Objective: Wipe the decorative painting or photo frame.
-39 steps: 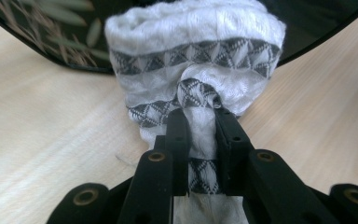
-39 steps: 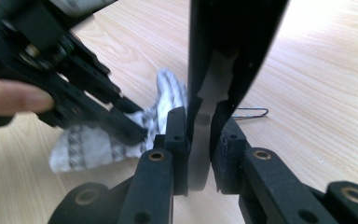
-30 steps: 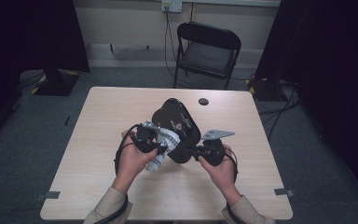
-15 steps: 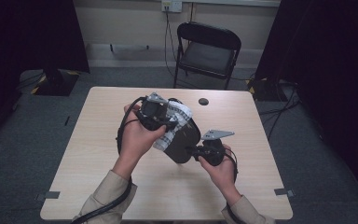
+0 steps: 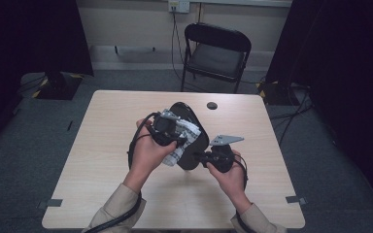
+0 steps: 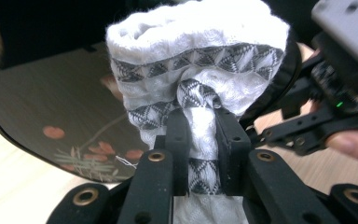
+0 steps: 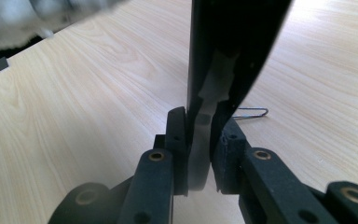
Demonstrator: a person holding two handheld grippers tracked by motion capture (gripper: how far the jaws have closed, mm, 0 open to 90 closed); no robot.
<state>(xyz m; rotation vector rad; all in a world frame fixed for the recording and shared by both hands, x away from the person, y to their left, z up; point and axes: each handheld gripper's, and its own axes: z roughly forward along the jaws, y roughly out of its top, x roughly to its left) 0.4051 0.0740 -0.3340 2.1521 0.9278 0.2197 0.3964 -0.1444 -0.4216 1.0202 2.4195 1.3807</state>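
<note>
The left gripper (image 5: 167, 127) was pinching a white cloth (image 5: 183, 138) with a grey triangle pattern; in the left gripper view its two black jaws were pressed on a bunched fold of that cloth (image 6: 200, 84), which rose above them and covered the upper middle of the frame. The right gripper (image 5: 212, 156), a little right of the centre in the high view, was closed on the rim of a black tray (image 5: 194, 127); in the right gripper view the thin dark edge of the tray (image 7: 233, 51) stood upright between the jaws and went out of the top of the frame. The tray was held tilted above the middle of the table (image 5: 102, 170), and the cloth lay against its left side. In the left gripper view the inner face of the tray (image 6: 60, 116) showed red petals and pale leaves at the lower left. The table had open wood to the left, to the right and along its near edge, and a small dark disc (image 5: 211, 105) lay near its far edge. A paper clip (image 7: 251, 112) lay on the wood just right of the tray in the right gripper view. Much of the tray was hidden by the cloth and the left hand (image 5: 148, 150). The top left of the right gripper view was blurred, so I could not tell what the pale shape there was. A black chair (image 5: 216, 53) stood behind the table.
</note>
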